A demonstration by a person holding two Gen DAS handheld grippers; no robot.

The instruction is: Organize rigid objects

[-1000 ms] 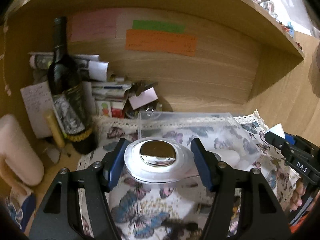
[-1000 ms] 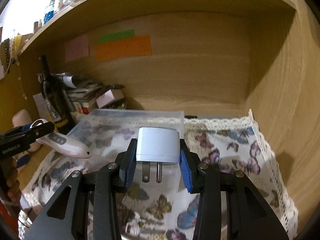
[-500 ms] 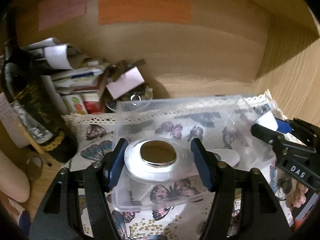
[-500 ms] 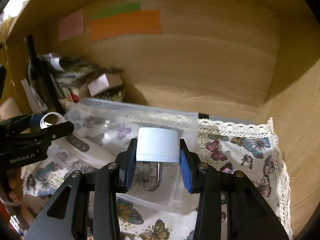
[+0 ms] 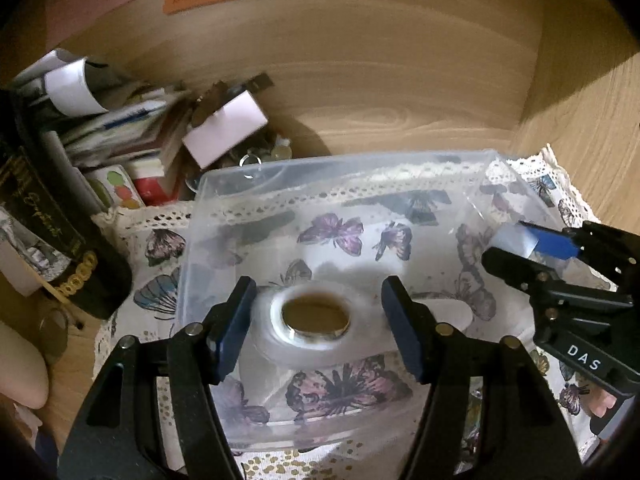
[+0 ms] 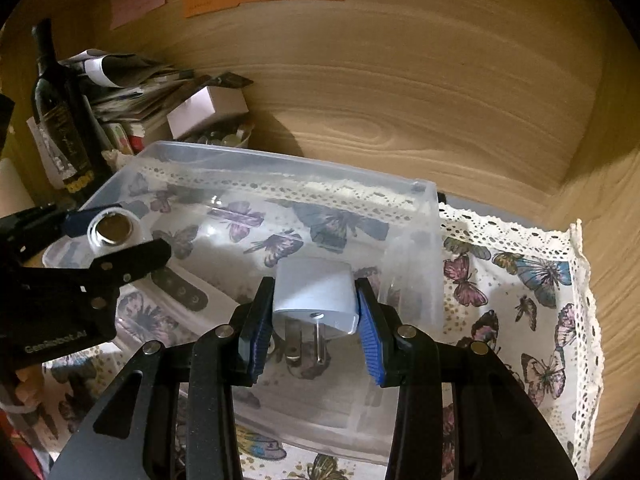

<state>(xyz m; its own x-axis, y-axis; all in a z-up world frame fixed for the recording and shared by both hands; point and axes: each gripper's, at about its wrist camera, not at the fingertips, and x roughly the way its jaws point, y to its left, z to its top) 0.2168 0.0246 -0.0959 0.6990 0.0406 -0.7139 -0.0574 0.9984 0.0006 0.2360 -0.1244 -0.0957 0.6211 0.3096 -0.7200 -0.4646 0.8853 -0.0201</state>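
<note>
A clear plastic bin (image 5: 224,184) stands on a butterfly cloth inside a wooden shelf; it also shows in the right wrist view (image 6: 416,216). My left gripper (image 5: 320,328) is over the bin, its jaws apart, and a white round piece with a metal disc (image 5: 314,322) sits blurred between the pads, not gripped. It shows in the right wrist view (image 6: 114,230) too. My right gripper (image 6: 316,320) is shut on a white plug adapter (image 6: 316,296) above the bin's right part. A white remote-like device (image 6: 180,288) lies in the bin.
A dark wine bottle (image 6: 56,108) stands left of the bin, with stacked papers and small boxes (image 5: 132,132) behind it. The shelf's back wall (image 6: 400,80) and right wall (image 6: 600,240) close in. The butterfly cloth (image 6: 520,280) extends right of the bin.
Both grippers have moved forward and down over the bin. The left jaws have opened wider and the round piece has slipped lower, blurred. The right gripper keeps the adapter.
</note>
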